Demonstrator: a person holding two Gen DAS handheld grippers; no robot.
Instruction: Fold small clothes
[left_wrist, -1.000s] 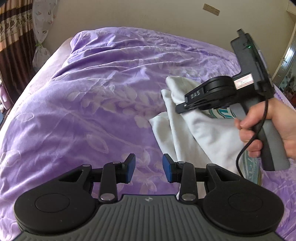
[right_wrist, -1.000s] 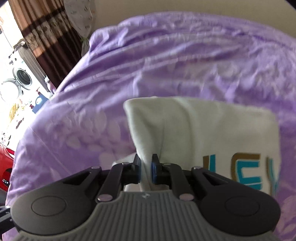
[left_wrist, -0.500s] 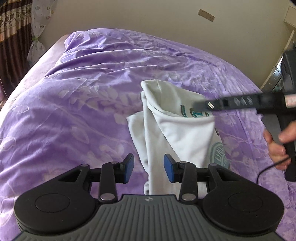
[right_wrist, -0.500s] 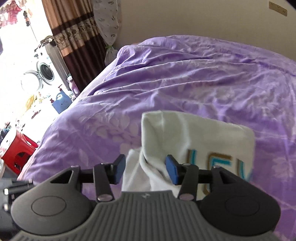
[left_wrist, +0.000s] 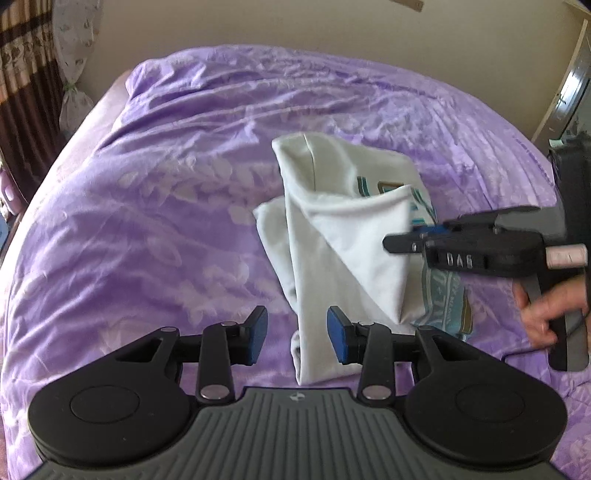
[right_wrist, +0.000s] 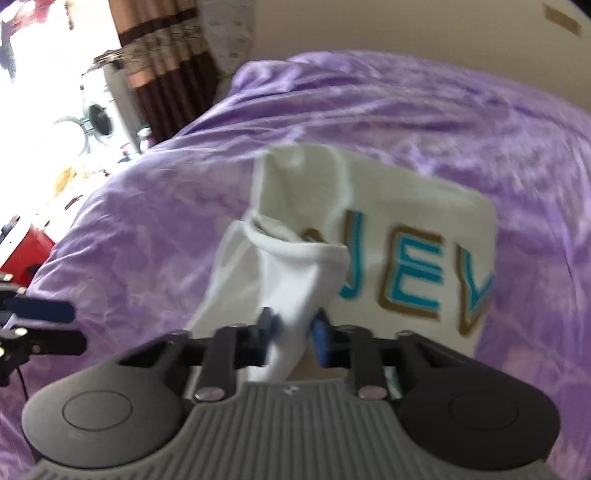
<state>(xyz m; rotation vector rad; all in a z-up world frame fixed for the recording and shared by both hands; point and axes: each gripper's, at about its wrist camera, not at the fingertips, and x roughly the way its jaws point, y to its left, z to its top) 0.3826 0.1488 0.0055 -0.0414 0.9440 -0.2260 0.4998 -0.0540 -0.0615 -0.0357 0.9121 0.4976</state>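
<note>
A small white shirt (left_wrist: 343, 240) with teal and gold lettering lies partly folded on the purple bed cover (left_wrist: 166, 221). My left gripper (left_wrist: 297, 334) hovers open over the shirt's near edge, and its pads touch nothing. In the right wrist view a raised fold of the shirt (right_wrist: 406, 206) runs between the pads of my right gripper (right_wrist: 293, 328), whose jaws are closing and pinch the cloth. The left wrist view shows the right gripper (left_wrist: 410, 240) from the side at the shirt's right corner, held by a hand (left_wrist: 550, 306). The left gripper's blue pad (right_wrist: 40, 314) shows at the right wrist view's left edge.
The bed cover spreads wide to the left of and beyond the shirt. A brown striped curtain (right_wrist: 166, 66) hangs at the back left. Off the bed's left side stand a washing machine (right_wrist: 98, 118) and a red stool (right_wrist: 26, 251). A plain wall runs behind the bed.
My right gripper let go of one fold, opened, swung to the right side of the shirt and closed on another fold. The left gripper pulled back a little and stayed open.
</note>
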